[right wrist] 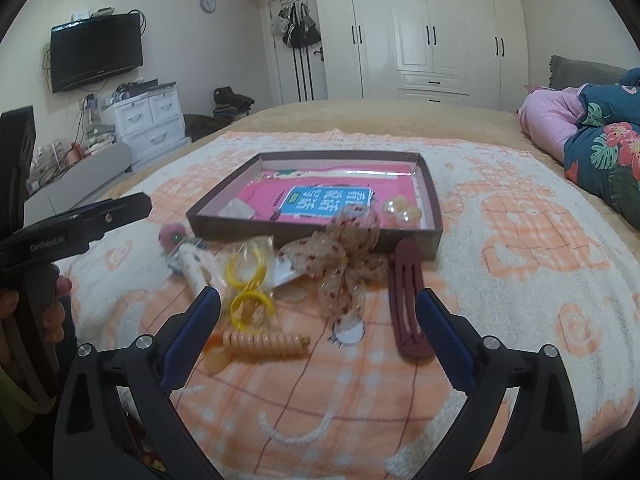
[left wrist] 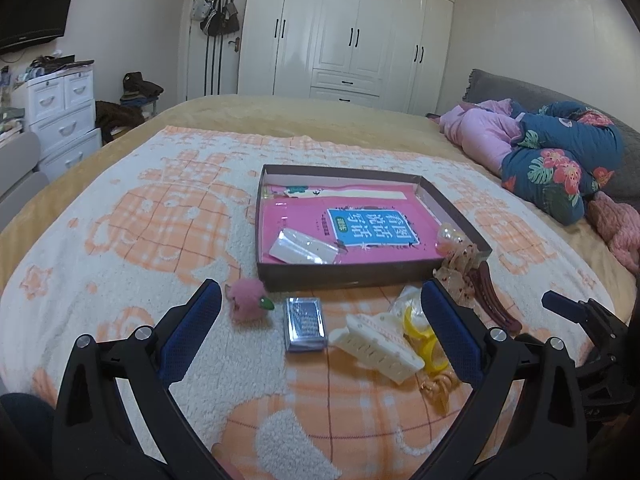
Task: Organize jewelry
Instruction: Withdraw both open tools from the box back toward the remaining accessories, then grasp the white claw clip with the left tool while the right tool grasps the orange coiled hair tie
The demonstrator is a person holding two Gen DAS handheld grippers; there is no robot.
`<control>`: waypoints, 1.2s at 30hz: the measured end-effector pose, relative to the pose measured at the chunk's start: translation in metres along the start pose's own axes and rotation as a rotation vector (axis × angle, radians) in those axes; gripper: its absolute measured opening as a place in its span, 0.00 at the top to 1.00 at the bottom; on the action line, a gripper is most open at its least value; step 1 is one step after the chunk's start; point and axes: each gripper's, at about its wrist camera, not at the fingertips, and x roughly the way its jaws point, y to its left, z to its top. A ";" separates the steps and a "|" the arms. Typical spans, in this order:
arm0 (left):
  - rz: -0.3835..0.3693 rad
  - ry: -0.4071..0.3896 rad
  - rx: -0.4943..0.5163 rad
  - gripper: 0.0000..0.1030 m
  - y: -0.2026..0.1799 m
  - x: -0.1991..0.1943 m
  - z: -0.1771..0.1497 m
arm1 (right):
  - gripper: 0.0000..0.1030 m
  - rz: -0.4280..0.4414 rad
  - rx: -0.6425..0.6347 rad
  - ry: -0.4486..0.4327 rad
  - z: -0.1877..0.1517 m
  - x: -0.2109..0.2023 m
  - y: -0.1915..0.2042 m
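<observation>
A shallow brown box (left wrist: 344, 274) (right wrist: 312, 235) with a pink book inside lies on the bed; a clear packet (left wrist: 304, 247) and pearly beads (right wrist: 402, 208) rest in it. In front of it lie a pink pompom (left wrist: 246, 300), a small clear case (left wrist: 304, 323), a white hair claw (left wrist: 378, 344), yellow rings (right wrist: 250, 284), a sheer dotted bow (right wrist: 348, 258), a maroon hair clip (right wrist: 408, 300) and an orange spiral tie (right wrist: 266, 343). My left gripper (left wrist: 320, 304) hovers open over the case and claw. My right gripper (right wrist: 318, 308) is open above the bow and spiral tie.
The bed is covered by an orange-and-white checked blanket (left wrist: 120, 220). Pink and floral bedding (left wrist: 556, 156) is piled at the right. A white drawer unit (left wrist: 64, 112) and a wall television (right wrist: 96, 52) stand left; a white wardrobe (left wrist: 344, 32) fills the back wall.
</observation>
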 end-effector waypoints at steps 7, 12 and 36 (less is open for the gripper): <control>-0.008 0.034 -0.022 0.11 0.009 0.000 -0.007 | 0.06 0.011 -0.047 0.039 -0.014 0.004 0.018; -0.018 0.072 -0.047 0.11 0.016 0.003 -0.016 | 0.06 0.027 -0.067 0.068 -0.022 0.011 0.029; -0.298 0.294 -0.247 0.33 0.018 0.049 -0.044 | 0.07 0.006 -0.088 0.132 -0.035 0.058 0.038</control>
